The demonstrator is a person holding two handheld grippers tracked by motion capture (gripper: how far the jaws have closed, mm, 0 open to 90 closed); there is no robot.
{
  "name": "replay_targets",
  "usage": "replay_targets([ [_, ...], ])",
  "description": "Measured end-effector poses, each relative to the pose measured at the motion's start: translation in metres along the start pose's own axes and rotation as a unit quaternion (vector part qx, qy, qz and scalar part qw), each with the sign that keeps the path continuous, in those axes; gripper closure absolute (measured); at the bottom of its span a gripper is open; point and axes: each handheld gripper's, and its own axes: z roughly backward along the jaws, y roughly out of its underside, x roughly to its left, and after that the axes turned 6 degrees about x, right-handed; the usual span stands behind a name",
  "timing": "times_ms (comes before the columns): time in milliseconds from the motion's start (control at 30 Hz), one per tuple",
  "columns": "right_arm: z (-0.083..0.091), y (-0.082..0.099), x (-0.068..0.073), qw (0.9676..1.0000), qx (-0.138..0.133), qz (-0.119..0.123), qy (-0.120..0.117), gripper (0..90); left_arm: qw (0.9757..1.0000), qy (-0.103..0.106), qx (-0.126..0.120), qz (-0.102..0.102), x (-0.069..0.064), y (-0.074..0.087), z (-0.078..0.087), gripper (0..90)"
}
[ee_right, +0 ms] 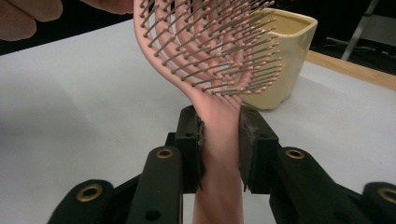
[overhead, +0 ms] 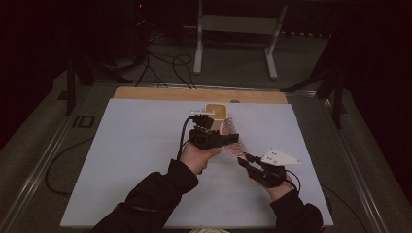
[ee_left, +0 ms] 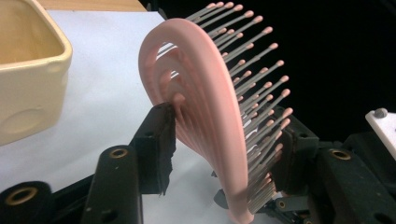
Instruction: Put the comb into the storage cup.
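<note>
Pink hairbrush (ee_right: 219, 140) in gripper (ee_right: 220, 144) (cream container (ee_right: 285, 56) behind)

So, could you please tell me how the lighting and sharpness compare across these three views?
High view: dim, dark surroundings, the table the one bright area. Left gripper view: hairbrush sharp against black, cream container slightly soft. Right gripper view: evenly lit, bristles crisp.

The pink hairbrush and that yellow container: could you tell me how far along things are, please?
Done: the right tool clamps the pink hairbrush by its handle, lifted off the table. In hand: the left tool closes around its head. Left: it sits outside the yellow container.
</note>
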Motion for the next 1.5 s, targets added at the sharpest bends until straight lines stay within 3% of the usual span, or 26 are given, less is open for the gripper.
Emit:
replay_targets([
  [200,0.000,0.000,0.001,1.0000,0.000,0.003,0.005,71.6,1.0000,-0.007,-0.006,0.000,-0.002,0.000,-0.001,54.8],
  [433,-0.001,0.000,0.002,1.0000,0.000,0.001,0.003,70.7,0.9996,-0.016,-0.002,-0.022,-0.005,-0.001,0.000,59.6],
  [500,-0.001,0.000,0.002,1.0000,0.000,0.001,0.002,70.6,0.9997,-0.014,-0.002,-0.021,-0.005,-0.002,0.000,60.4],
  [533,-0.001,0.000,0.002,1.0000,-0.002,0.001,-0.001,70.3,0.9998,-0.002,-0.003,-0.017,-0.006,-0.002,0.000,61.1],
  [567,-0.001,0.000,0.002,1.0000,-0.002,0.001,-0.001,70.3,0.9998,-0.002,-0.003,-0.017,-0.006,-0.002,0.000,66.1],
  [600,-0.001,0.000,0.002,1.0000,-0.002,0.001,0.002,69.2,0.9996,-0.005,-0.004,-0.028,-0.010,-0.003,0.001,66.1],
  [633,-0.002,0.001,-0.002,0.9998,-0.004,-0.014,-0.013,69.3,0.9995,-0.004,-0.003,-0.032,-0.012,-0.004,0.001,66.3],
  [767,0.001,0.000,-0.001,0.9999,-0.011,-0.002,-0.007,68.0,0.9992,-0.002,-0.002,-0.039,-0.015,-0.006,0.004,66.4],
  [900,0.002,0.000,-0.001,0.9998,-0.022,-0.001,-0.006,45.7,0.9989,-0.006,-0.004,-0.046,-0.016,-0.009,0.007,66.5],
  [967,0.002,-0.001,-0.003,0.9998,-0.014,-0.014,-0.010,34.9,0.9986,-0.006,-0.005,-0.052,-0.017,-0.011,0.009,66.5],
  [1100,0.002,0.000,-0.003,0.9995,-0.019,-0.020,-0.011,24.7,0.9981,-0.008,-0.010,-0.061,-0.019,-0.014,0.014,66.5],
  [1300,0.002,-0.001,-0.001,0.9993,-0.024,-0.023,-0.014,17.0,0.9973,-0.010,-0.017,-0.070,-0.021,-0.018,0.022,66.6],
  [1500,0.003,0.000,-0.001,0.9992,-0.015,-0.020,-0.031,9.4,0.9963,-0.010,-0.027,-0.081,-0.024,-0.024,0.030,66.5],
])
